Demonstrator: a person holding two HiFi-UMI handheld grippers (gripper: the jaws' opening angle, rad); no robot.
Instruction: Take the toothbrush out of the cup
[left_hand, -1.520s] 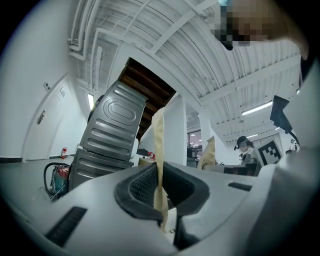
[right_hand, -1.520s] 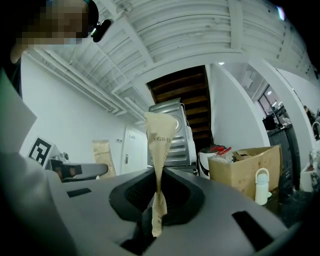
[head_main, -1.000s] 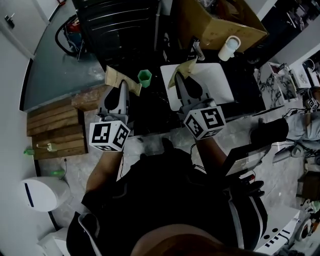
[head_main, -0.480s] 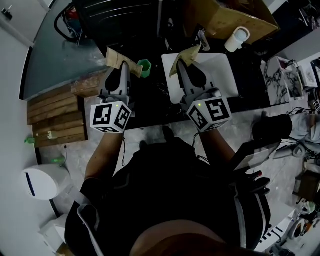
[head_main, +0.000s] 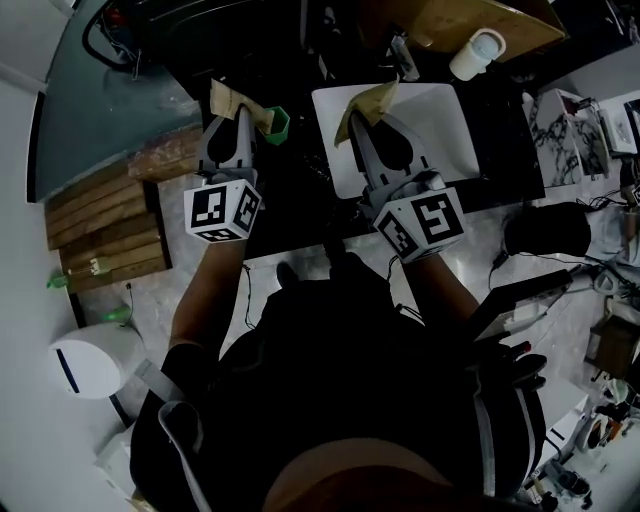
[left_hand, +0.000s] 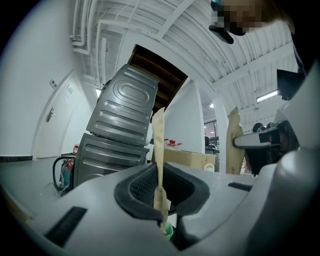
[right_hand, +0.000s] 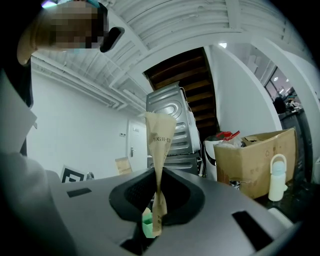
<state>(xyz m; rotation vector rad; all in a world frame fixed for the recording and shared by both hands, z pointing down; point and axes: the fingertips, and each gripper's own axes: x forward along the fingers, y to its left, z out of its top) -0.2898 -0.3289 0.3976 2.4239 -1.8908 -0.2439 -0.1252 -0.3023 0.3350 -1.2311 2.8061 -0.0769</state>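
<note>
The small green cup (head_main: 279, 121) stands on the dark counter (head_main: 290, 205), between my two grippers. I cannot make out a toothbrush in it. My left gripper (head_main: 236, 118) reaches just left of the cup and is shut on a crumpled strip of brown paper (head_main: 240, 100). In the left gripper view that brown strip (left_hand: 159, 160) stands upright, pinched between the jaws (left_hand: 161, 200). My right gripper (head_main: 357, 128) hangs over the white tray (head_main: 445, 130), shut on a printed strip of brown paper (head_main: 370, 102). The printed strip (right_hand: 159, 145) fans out above the right jaws (right_hand: 159, 200).
A white bottle (head_main: 476, 52) and a cardboard box (head_main: 470, 18) sit behind the tray. They show again in the right gripper view as the box (right_hand: 255, 160) and bottle (right_hand: 276, 177). A grey ribbed machine (left_hand: 120, 135) rises beyond the counter. Wooden planks (head_main: 100, 235) lie left.
Both grippers have moved forward and lower over the counter, the left one farther. Each still pinches its brown paper strip. The green cup has not moved.
</note>
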